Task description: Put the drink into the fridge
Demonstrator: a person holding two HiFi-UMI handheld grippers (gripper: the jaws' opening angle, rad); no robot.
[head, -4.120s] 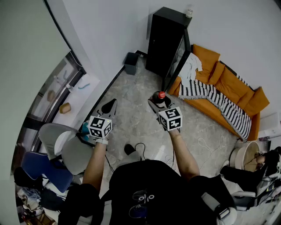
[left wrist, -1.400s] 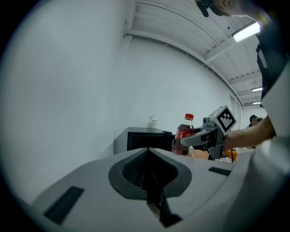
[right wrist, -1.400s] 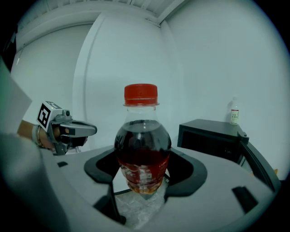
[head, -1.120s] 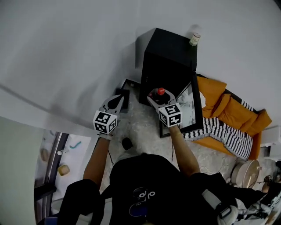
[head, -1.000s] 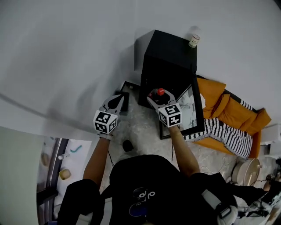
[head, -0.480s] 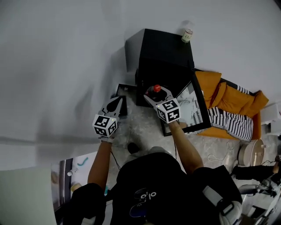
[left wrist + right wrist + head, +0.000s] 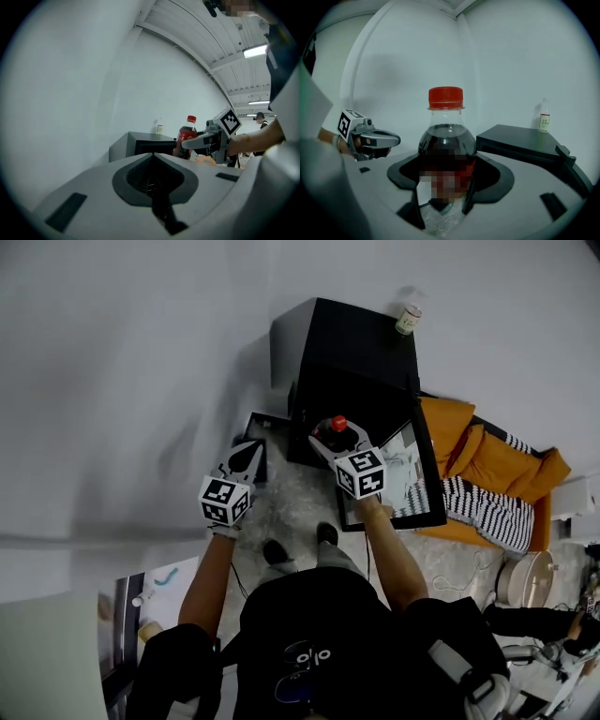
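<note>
Left gripper [image 7: 247,452]: jaws together, nothing between them. It is held just left of the right gripper, off the fridge's front left corner.
Right gripper [image 7: 327,442]: clamped on the lower body of the drink, which it holds upright.
Drink: clear plastic cola bottle with a red cap [image 7: 446,140]. It is in the air in front of the fridge's dark opening and, by judgement, not yet inside.
Change: four seconds ago the person stood mid-room with the fridge well away. The person now stands right at it, and the opening lies just beyond the bottle. The grip on the bottle is unchanged.
Meaning: the approach is done. What remains is to reach in, set the bottle down and release it.
Door: glass-fronted black fridge door [image 7: 413,476], swung open to the right, beside the right arm.
Fridge: black box-shaped cabinet [image 7: 352,341] against the white wall. Its interior is too dark to show any shelves.
Top surface: small white labelled bottle [image 7: 406,319], near the rear right corner.
Beyond: orange sofa [image 7: 531,474] with a black-and-white striped blanket [image 7: 489,508], right of the door.
</note>
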